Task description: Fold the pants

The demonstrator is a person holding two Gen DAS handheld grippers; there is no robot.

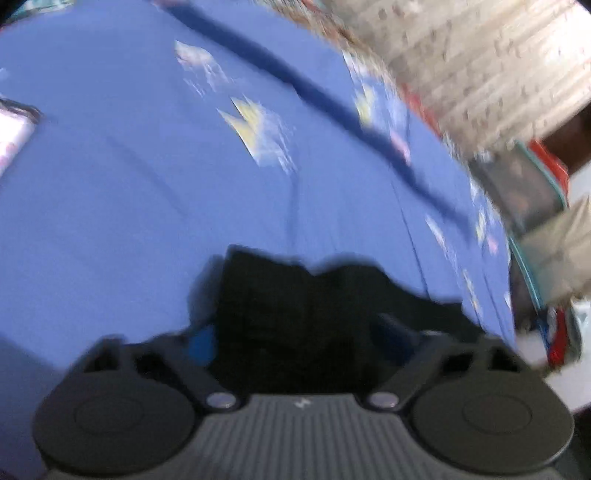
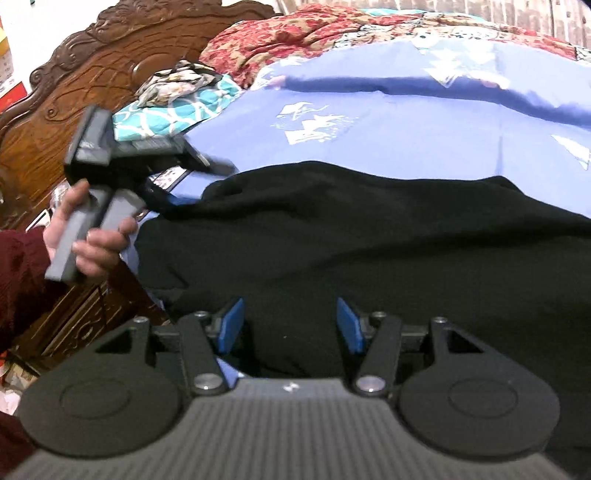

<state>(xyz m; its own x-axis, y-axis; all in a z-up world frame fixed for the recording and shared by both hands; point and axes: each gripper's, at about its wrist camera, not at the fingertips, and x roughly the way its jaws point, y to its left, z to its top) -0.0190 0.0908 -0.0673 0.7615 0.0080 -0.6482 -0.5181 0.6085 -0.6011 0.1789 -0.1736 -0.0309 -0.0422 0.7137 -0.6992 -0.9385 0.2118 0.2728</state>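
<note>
Black pants (image 2: 369, 236) lie spread across a blue printed bedsheet (image 2: 369, 125). In the right wrist view my right gripper (image 2: 291, 326) is open, its blue pads (image 2: 232, 325) apart over the near edge of the pants. The left gripper (image 2: 173, 201), held in a hand, is at the pants' left end, its tips against the cloth. In the blurred left wrist view the left gripper (image 1: 295, 339) has black pants cloth (image 1: 314, 314) bunched between its blue pads (image 1: 201, 345), which stand apart; the grip is unclear.
A carved wooden headboard (image 2: 74, 92) stands at the left. A teal patterned pillow (image 2: 173, 110) and a red floral quilt (image 2: 295, 33) lie at the head of the bed. A beige knitted blanket (image 1: 480, 66) lies beyond the sheet.
</note>
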